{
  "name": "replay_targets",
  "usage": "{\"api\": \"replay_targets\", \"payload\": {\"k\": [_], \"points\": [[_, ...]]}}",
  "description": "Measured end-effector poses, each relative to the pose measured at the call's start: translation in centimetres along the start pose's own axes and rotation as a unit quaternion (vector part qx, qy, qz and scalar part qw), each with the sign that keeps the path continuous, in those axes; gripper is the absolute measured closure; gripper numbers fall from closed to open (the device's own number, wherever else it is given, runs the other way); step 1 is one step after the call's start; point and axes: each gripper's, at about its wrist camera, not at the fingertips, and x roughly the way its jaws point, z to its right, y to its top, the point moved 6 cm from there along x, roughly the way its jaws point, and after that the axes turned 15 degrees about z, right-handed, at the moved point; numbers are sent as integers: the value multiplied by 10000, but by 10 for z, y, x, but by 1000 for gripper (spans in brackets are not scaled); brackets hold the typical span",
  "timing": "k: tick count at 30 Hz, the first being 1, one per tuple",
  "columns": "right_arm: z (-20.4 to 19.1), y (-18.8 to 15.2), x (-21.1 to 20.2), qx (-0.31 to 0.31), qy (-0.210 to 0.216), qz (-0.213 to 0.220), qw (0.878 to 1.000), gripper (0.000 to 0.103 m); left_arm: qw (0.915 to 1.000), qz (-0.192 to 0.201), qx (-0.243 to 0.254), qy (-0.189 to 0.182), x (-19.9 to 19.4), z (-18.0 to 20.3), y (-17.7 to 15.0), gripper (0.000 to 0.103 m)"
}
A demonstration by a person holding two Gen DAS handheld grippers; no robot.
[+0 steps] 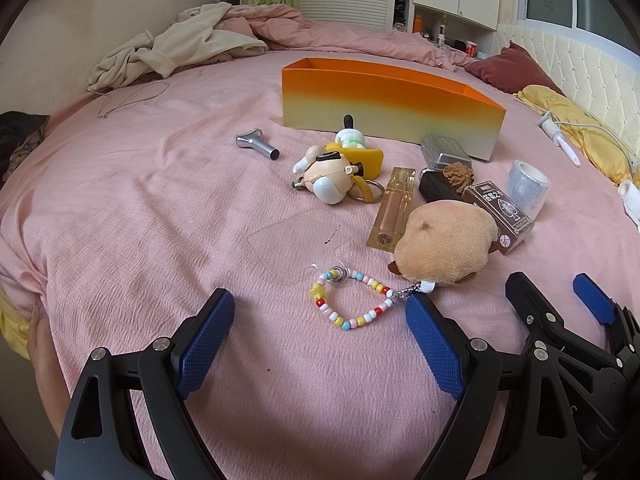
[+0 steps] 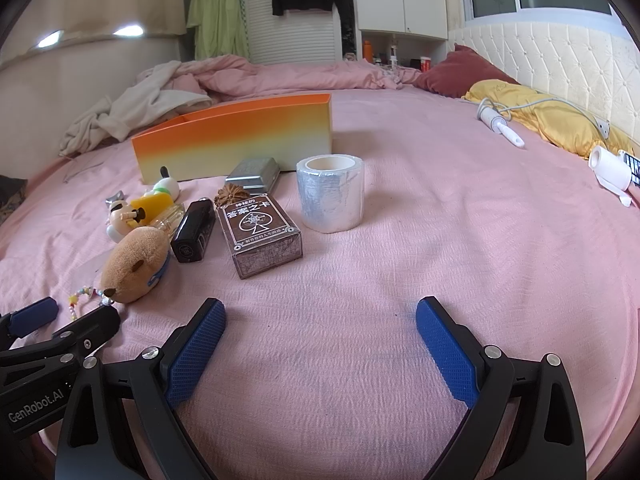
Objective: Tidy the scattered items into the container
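Note:
An orange-to-cream box [image 1: 384, 100] [image 2: 240, 136] stands on the pink bed. Scattered before it lie a capybara plush [image 1: 444, 240] [image 2: 134, 262] on a bead strap [image 1: 352, 300], a brown card box [image 1: 502, 212] [image 2: 260, 232], a silver tape roll [image 1: 526, 186] [image 2: 331, 194], a metal tin [image 1: 446, 152] [image 2: 253, 174], a black case [image 2: 193, 230], a gold lip gloss [image 1: 394, 208], toy figures [image 1: 332, 176] and a silver massager [image 1: 256, 144]. My left gripper [image 1: 320, 328] is open just before the bead strap, empty. My right gripper [image 2: 320, 340] is open over bare sheet.
A crumpled quilt and beige garment [image 1: 180, 48] lie at the back. A maroon pillow [image 2: 460, 72], a yellow pillow [image 2: 552, 120] with a corded white device [image 2: 500, 124] and a white roll [image 2: 610, 168] lie along the padded headboard on the right. A clear card [image 1: 296, 240] lies near the beads.

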Motion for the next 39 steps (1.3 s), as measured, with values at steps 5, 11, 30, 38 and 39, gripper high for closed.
{"api": "replay_targets", "payload": {"k": [5,11,30,38,39], "points": [[0,0,0,-4,4,-32,10000,6,9998,-169,28,-60,1,0,3,15],[-3,5,3,18,-100,-444,9990,5,9961,-314,-802,-173,-5,-22,44,15],[-20,30,30,546,767,-857,9919,26,9887,-1063,-878,-595,74,-16,60,42],[-39,30,58,-268,879,-1196,9886,55,9897,-832,-795,-856,86,-11,63,59],[-38,30,58,-219,897,-1187,9886,56,9889,-795,-894,-886,83,-14,63,59]]}}
